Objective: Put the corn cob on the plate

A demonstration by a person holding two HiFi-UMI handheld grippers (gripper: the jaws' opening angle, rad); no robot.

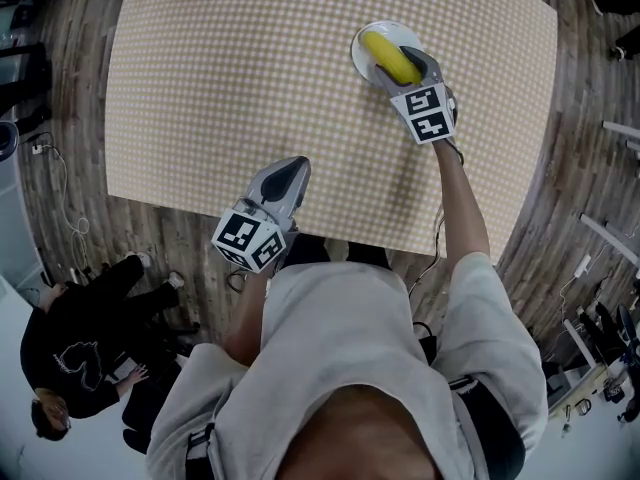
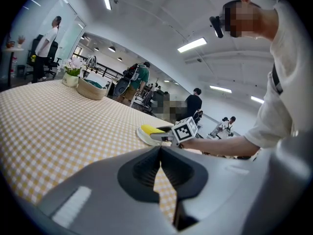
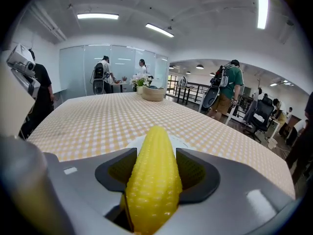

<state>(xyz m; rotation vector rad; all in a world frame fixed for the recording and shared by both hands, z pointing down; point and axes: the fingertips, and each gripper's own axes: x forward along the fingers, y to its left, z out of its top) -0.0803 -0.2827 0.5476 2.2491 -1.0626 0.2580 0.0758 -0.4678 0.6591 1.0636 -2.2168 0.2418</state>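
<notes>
Right claw [image 1: 404,67] gripping corn cob [image 3: 154,185], over plate [image 1: 364,50]

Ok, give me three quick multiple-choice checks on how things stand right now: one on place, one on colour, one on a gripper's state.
1. Where is the corn cob?
A. on the bare tablecloth
B. over the plate, between the right gripper's fingers
C. on the floor

2. What colour is the plate?
A. white
B. blue
C. black

3. How do the left gripper's fingers stand?
A. wide apart
B. closed on a cup
C. together, with nothing between them

Answers:
1 B: the head view shows the cob over the plate, and the right gripper view shows it clamped.
2 A: its rim shows white beside the cob.
3 C: the left gripper view shows the tips meeting on nothing.
</notes>
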